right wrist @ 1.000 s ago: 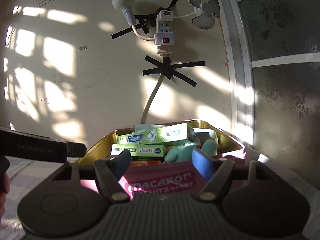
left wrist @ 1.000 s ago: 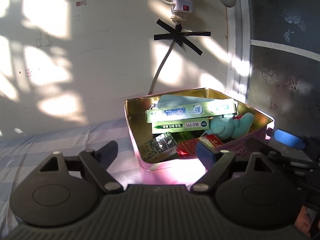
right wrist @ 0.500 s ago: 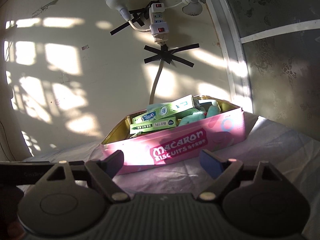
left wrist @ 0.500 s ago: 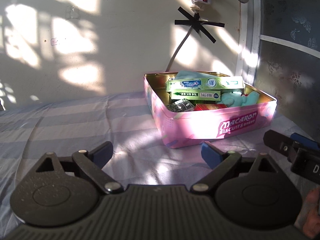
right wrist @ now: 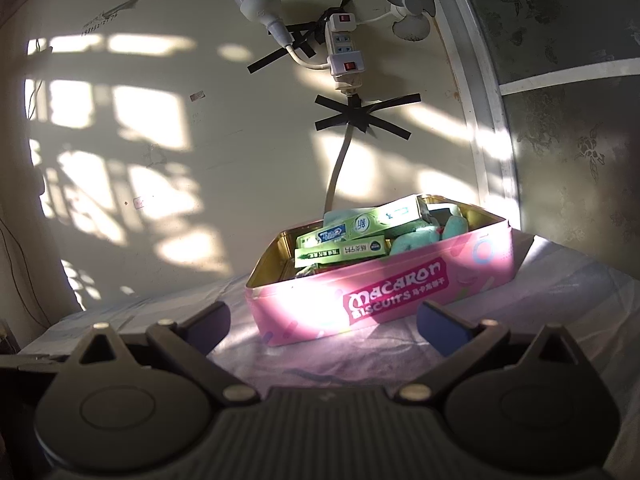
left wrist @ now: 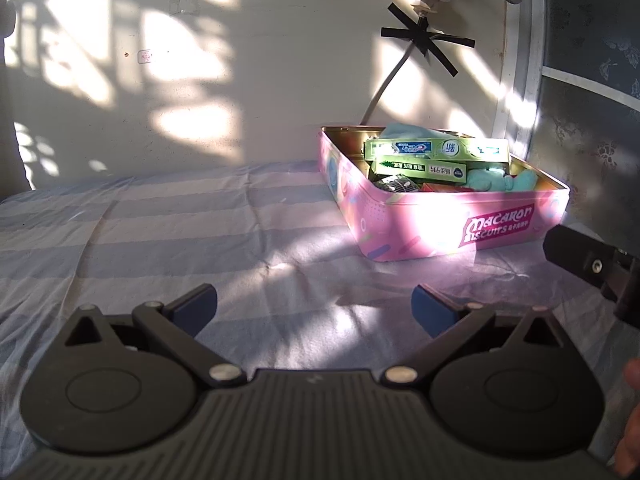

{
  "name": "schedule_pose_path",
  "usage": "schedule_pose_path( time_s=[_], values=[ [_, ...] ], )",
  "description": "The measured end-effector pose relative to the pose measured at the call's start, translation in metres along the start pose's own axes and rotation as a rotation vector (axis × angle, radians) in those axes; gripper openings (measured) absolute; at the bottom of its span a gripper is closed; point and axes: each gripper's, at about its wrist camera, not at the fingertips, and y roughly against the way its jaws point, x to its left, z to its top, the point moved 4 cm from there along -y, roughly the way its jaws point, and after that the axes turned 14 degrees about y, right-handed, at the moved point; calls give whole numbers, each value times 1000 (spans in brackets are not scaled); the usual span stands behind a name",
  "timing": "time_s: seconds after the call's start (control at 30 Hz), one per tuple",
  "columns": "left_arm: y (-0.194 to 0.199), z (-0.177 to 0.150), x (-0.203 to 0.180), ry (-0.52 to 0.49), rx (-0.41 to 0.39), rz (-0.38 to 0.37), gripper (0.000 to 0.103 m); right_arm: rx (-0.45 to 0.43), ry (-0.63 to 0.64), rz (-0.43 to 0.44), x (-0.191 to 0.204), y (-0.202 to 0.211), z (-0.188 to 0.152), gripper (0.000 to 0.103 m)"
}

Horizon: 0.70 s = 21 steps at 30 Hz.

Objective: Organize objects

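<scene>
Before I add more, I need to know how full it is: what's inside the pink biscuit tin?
The pink biscuit tin holds two green toothpaste boxes stacked on top, a teal plush toy and a red packet. Anything beneath them is covered.

Left gripper [left wrist: 314, 308]: matte black ribbed body, two round black discs, silver rivets, angled arms with blue pads [left wrist: 432, 312]. Right gripper [right wrist: 324, 324] looks identical; its black bar with one screw shows at the left view's right edge

Glossy metal tin [left wrist: 420, 224] with gold lining sits on matt striped cloth [left wrist: 180, 232].
</scene>
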Motion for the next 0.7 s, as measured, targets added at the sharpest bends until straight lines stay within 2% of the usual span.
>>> schedule_pose_path(
  time_s=[0.3, 0.47, 0.7],
  values=[
    [5, 2, 8, 9, -23, 28, 103, 17, 5, 6, 8, 0, -4, 103],
    [3, 3, 12, 37, -7, 30, 103, 24, 18, 14, 13, -1, -6, 103],
    [4, 1, 11, 28, -11, 27, 103, 29, 17, 16, 14, -1, -8, 103]
  ],
)
